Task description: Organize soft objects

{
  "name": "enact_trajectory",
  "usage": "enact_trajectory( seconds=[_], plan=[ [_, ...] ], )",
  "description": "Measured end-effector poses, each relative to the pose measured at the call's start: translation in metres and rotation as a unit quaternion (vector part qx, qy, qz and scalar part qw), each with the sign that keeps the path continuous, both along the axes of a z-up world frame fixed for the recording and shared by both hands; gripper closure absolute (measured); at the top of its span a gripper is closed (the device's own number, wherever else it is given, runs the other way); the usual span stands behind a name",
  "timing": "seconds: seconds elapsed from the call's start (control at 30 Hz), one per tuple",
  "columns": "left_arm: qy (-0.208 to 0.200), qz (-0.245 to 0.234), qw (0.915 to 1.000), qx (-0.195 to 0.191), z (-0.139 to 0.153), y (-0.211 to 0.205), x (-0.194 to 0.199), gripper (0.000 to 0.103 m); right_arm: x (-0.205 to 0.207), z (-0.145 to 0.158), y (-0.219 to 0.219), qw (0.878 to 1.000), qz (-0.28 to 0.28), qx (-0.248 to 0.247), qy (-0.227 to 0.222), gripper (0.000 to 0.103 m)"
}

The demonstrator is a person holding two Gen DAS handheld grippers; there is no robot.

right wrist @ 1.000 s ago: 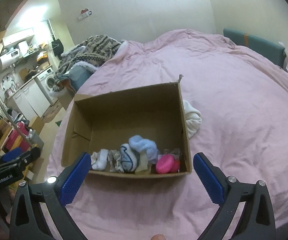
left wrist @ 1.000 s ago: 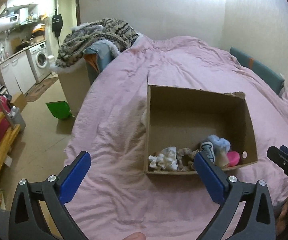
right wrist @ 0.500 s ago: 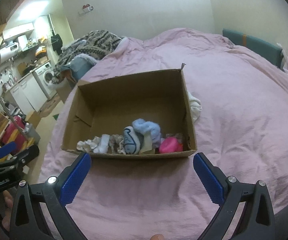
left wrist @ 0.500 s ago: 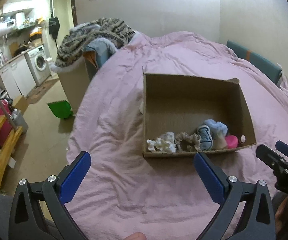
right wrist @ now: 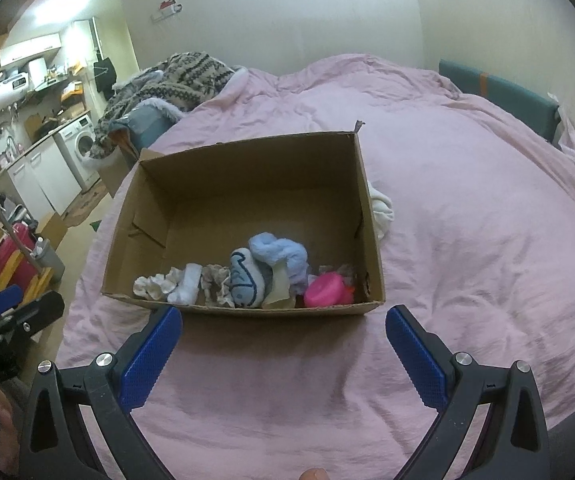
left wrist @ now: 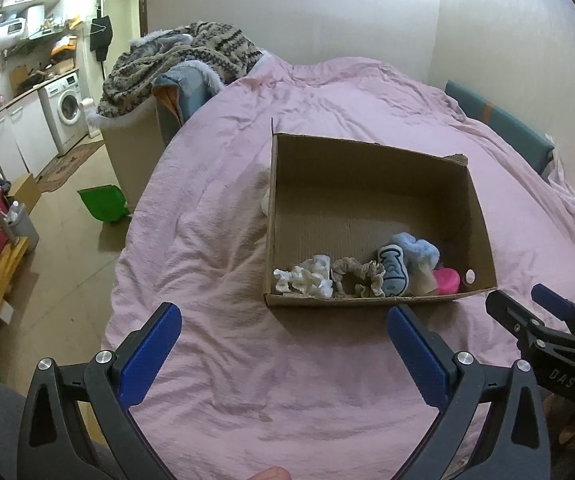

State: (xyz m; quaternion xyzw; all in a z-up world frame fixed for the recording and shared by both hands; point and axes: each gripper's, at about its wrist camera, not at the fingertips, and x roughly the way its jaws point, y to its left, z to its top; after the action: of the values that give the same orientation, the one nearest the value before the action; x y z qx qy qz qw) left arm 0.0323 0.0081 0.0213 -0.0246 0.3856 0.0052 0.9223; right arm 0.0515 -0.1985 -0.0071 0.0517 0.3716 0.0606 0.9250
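While soft things (right wrist: 243, 276) lie along the near wall of the cardboard box (right wrist: 351, 216) on the pink bed (right wrist: 467, 240), both grippers have pulled back.
Left gripper (left wrist: 283, 334) and right gripper (right wrist: 283, 332) hover spread wide, empty; the left's side reads "obot.AI".

Pink bed (left wrist: 327, 92); kitchenette (left wrist: 39, 120), seemingly, beyond.

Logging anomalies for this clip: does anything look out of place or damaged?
One white soft item lies on the pink bedspread outside the cardboard box, against its right wall, while the other soft things sit inside. The box's far corner is torn. Both grippers are open and empty.
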Motion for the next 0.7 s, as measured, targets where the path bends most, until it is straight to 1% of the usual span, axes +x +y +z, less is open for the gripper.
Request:
enact_trajectory(
  seconds=[0.1,0.33,0.7],
  plan=[
    [-0.004,0.0,1.0,-0.007,0.0019,0.0031,-0.0014,0.0,0.0005,-0.0007,-0.0005,1.0,-0.001,-0.003,-0.001,0.0],
    [0.002,0.002,0.9998,-0.018,0.0005,0.0056,0.0005,0.0,0.0005,-0.001,-0.0004,1.0,-0.001,-0.009,-0.002,0.0],
    [0.003,0.002,0.9998,-0.017,-0.0009,0.005,0.0003,0.0,0.0019,-0.0012,-0.0011,1.0,-0.002,-0.007,0.0,0.0]
  ],
)
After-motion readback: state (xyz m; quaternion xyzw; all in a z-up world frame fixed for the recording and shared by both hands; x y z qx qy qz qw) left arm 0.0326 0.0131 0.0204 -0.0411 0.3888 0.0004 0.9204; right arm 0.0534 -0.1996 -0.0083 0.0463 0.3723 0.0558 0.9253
